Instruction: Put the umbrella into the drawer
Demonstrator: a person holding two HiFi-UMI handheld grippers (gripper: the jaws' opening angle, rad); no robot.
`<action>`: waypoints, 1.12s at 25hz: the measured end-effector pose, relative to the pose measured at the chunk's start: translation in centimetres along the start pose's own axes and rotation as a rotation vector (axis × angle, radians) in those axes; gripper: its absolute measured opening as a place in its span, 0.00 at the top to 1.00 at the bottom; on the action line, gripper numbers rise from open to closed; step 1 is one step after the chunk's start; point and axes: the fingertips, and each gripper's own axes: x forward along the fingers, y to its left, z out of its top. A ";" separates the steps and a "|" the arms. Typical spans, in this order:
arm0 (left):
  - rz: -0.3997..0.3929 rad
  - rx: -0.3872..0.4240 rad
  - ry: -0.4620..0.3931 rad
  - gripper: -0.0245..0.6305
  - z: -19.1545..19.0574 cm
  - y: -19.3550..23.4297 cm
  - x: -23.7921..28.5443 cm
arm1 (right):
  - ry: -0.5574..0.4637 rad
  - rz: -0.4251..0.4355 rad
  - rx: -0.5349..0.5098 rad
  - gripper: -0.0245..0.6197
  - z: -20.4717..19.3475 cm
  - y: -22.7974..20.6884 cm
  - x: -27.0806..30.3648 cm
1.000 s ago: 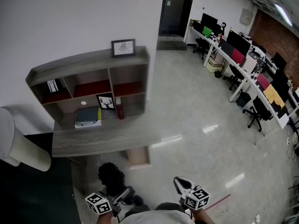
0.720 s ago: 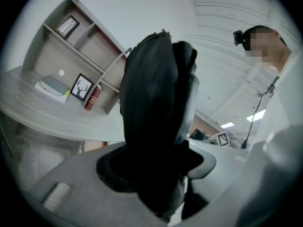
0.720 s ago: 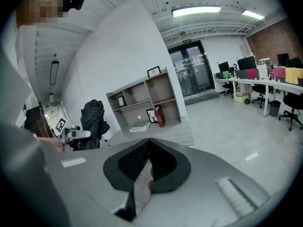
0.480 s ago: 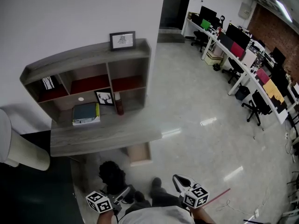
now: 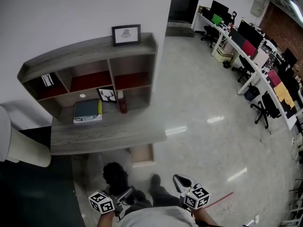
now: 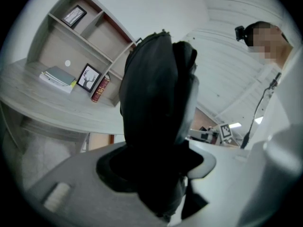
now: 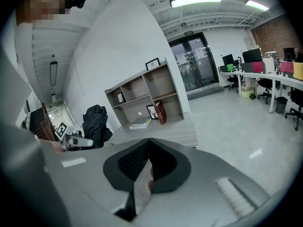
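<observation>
Umbrella [image 6: 156, 93] in jaws of left gripper [image 6: 151, 162]; right gripper [image 7: 149, 141] jaws together.

The black folded umbrella [image 6: 158, 103], bunched and upright, sits clamped in the left hand-held gripper [image 5: 125, 194]. The pale wooden drawer [image 5: 142, 155] juts out beneath the table's [image 5: 109, 136] front edge.

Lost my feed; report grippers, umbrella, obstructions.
Left gripper shut on umbrella. Right gripper shut, empty. Desk ahead, nothing between.

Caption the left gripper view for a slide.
Left gripper shut on a black umbrella, grey desk with shelves behind.
</observation>
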 end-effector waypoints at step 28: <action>0.143 -0.152 0.032 0.59 0.2 8.4 14.5 | 0.195 0.156 -0.002 0.95 2.3 -15.5 11.3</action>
